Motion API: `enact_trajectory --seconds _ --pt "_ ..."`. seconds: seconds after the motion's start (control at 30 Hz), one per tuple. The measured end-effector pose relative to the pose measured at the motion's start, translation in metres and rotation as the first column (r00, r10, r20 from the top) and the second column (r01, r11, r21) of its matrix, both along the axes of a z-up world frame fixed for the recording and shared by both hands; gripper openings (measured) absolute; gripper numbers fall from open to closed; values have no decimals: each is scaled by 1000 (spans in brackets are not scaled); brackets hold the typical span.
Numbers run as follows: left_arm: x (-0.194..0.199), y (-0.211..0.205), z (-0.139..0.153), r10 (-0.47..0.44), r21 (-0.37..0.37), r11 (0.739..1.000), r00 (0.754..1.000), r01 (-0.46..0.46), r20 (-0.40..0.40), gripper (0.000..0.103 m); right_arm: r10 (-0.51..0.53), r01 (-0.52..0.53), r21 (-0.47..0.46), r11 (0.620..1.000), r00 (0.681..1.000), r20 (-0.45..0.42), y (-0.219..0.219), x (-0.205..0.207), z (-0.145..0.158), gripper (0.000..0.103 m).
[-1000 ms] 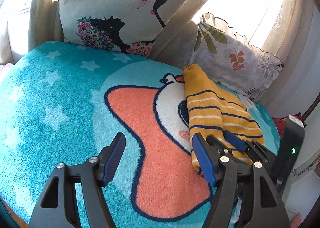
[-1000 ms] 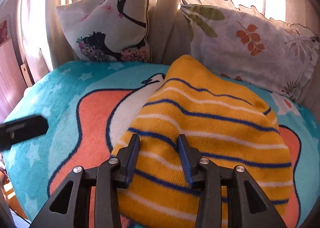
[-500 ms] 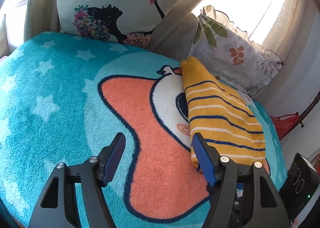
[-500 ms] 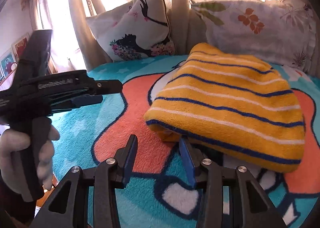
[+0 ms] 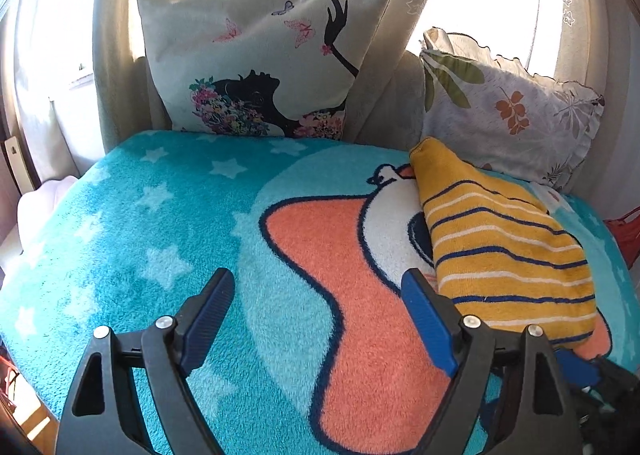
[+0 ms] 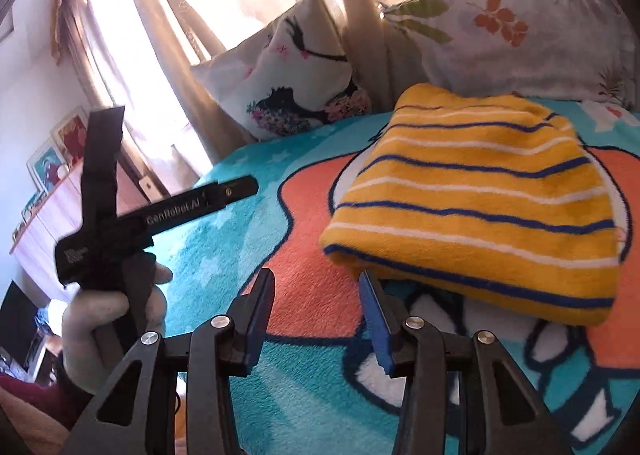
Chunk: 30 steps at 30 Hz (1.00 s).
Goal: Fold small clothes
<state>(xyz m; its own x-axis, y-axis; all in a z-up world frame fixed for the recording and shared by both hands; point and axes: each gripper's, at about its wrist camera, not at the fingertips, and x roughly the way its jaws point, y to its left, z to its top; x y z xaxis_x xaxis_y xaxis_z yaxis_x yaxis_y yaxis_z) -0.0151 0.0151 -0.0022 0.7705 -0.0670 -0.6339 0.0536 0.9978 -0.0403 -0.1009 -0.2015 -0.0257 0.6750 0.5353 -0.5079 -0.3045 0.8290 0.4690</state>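
Near the blanket's (image 5: 168,215) right edge by the leaf-print pillow (image 5: 512,111) lies the folded yellow striped garment (image 6: 476,207), unmoved. Left gripper (image 5: 320,315) stays wide, empty; right gripper (image 6: 316,307) moderately apart, empty, backed off the garment's near edge.

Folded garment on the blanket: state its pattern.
Folded garment: mustard yellow with thin navy and white stripes; clearest in right wrist view.

Folded garment (image 5: 504,251) lies on blanket (image 5: 160,223), w/ two pillows (image 5: 256,63) propped behind it.
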Motion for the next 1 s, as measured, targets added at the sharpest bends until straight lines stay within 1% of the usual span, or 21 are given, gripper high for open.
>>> enact_trajectory --seconds 0.03,0.07,0.1,0.13,0.17,0.23,0.33,0.4,0.5,0.6,0.67,0.73,0.8,0.87,0.93,1.0 --pt "-1 -3 1 4 12 1000 1000 -4 8 91 -35 35 22 999 999 17 -13 -4 5 57" --pt "-2 -6 2 3 22 1000 1000 -4 14 92 -79 78 35 996 996 35 -26 -9 9 64" --pt "-3 -8 2 -2 29 1000 1000 1 16 92 -127 124 44 991 991 52 -38 -13 11 67" --pt "-3 -11 2 -10 35 999 1000 9 13 92 -177 174 49 984 982 64 -49 -16 13 73" --pt "-3 -14 1 -17 40 999 1000 17 9 92 -222 219 49 975 973 67 -60 -17 13 76" --pt "-3 -20 0 -33 54 998 999 33 -2 92 -287 284 60 957 957 47 -78 -16 8 76" --pt "-3 -28 -3 -43 72 996 999 44 -14 92 -348 347 78 934 937 -2 -100 -20 -2 76" --pt "-1 -33 -4 -47 78 996 999 49 -22 92 -373 373 85 924 928 -21 -110 -25 -7 76" --pt "2 -40 -6 -54 85 995 998 56 -33 92 -393 395 72 916 919 -46 -120 -24 -13 77" --pt "5 -45 -8 -65 76 995 997 69 -50 92 -407 411 57 910 911 -72 -130 -21 -18 77" --pt "9 -46 -8 -84 44 995 994 87 -69 92 -410 415 51 909 908 -87 -136 -17 -19 79" --pt "17 -46 -9 -111 -5 994 989 111 -102 92 -407 413 42 910 907 -109 -144 -12 -19 82" --pt "27 -48 -8 -139 -42 990 982 134 -124 92 -393 401 28 916 908 -148 -152 0 -18 83" --pt "39 -48 -6 -177 -97 982 975 165 -136 92 -373 382 15 924 909 -185 -162 18 -16 84" --pt "56 -49 -8 -227 -173 965 961 199 -160 92 -371 380 1 925 903 -217 -171 37 -16 84" --pt "76 -52 -16 -282 -266 937 938 225 -200 92 -363 374 4 927 902 -235 -177 59 -18 84"
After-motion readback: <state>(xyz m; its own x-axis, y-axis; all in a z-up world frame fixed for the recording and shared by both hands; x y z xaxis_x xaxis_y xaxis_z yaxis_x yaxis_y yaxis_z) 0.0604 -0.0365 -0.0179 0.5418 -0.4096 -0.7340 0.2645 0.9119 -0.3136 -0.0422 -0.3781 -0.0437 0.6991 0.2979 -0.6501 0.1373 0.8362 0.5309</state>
